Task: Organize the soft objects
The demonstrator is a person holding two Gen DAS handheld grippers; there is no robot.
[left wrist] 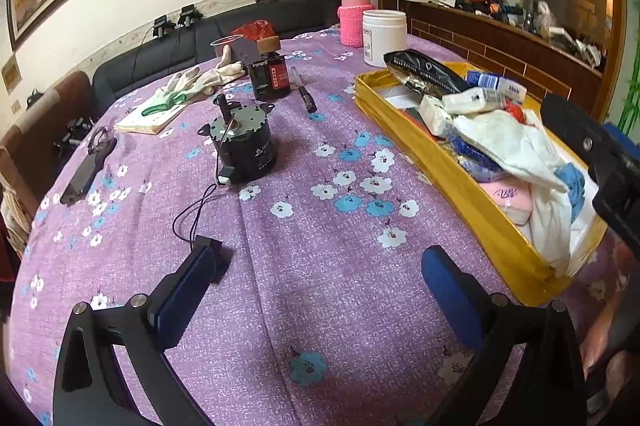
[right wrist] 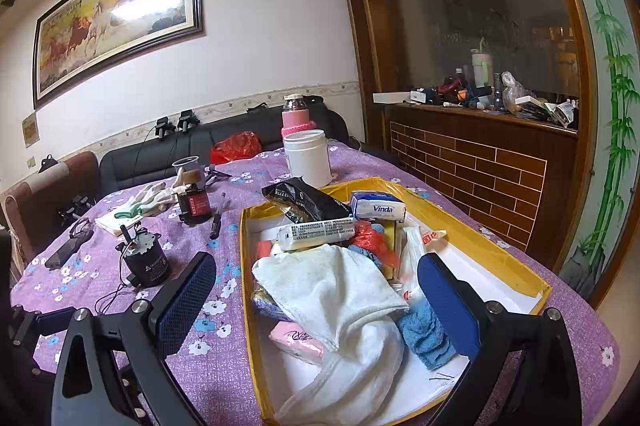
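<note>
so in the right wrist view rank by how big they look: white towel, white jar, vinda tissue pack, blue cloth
1. white towel, though it lies nearest the camera
2. white jar
3. and 4. Vinda tissue pack and blue cloth: too alike to rank

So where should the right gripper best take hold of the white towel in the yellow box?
Probably at the raised fold of the white towel, from above. It lies crumpled on top of the other things in the yellow box, so its hump is free to pinch. The right gripper, open, is already above it.

Bare tablecloth [left wrist: 320, 266] ahead; motor [left wrist: 244, 142] left, tray [left wrist: 460, 182] right.
</note>
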